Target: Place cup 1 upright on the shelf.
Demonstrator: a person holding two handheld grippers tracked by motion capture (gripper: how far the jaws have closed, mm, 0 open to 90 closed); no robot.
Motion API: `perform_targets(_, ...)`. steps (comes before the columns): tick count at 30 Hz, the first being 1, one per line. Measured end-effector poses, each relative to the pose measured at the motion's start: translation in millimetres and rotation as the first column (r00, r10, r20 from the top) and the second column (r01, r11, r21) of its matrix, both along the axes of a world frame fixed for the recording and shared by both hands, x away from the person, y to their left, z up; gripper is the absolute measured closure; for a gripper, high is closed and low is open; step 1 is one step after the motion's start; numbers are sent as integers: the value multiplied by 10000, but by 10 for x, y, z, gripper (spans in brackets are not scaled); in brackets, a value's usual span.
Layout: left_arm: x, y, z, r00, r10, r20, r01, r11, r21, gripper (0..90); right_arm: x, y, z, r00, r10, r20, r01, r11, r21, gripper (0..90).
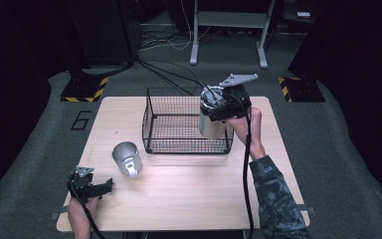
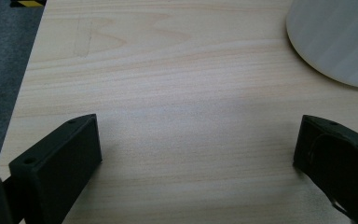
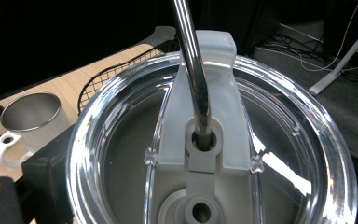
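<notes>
The right tool (image 1: 218,107) was clamped on a steel tumbler (image 1: 212,124), holding it above the wire basket (image 1: 186,127). The left tool (image 1: 102,188) sat wide open and empty near a mug (image 1: 127,158) on the wooden tabletop (image 1: 179,194). The tumbler's straw (image 3: 191,70) ran out of frame; the room was dark.

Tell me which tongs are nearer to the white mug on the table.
Left. The left tongs rest open on the table just below and left of the white mug. The right tongs are farther off, holding a lidded tumbler up at the wire basket.
</notes>
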State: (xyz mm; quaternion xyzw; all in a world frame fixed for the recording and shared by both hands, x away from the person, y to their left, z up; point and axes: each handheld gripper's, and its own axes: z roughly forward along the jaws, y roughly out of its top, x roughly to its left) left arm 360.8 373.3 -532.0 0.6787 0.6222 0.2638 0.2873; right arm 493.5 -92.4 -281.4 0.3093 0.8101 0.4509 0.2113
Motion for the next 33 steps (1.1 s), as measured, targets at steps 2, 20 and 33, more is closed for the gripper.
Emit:
perform_targets(2,0,0,0,10000,0,0,0,10000,-1,4,30,-2,-5,10000,-31,23,31,10000,12,34)
perform_targets(20,0,0,0,10000,-1,-3,1,10000,3,4,321,-13,-147,9968,-689,-406,687,9976,-74,34)
perform_targets(33,0,0,0,10000,-4,-4,4,10000,3,4,505,-19,-296,9935,-929,-665,922,9957,-131,34)
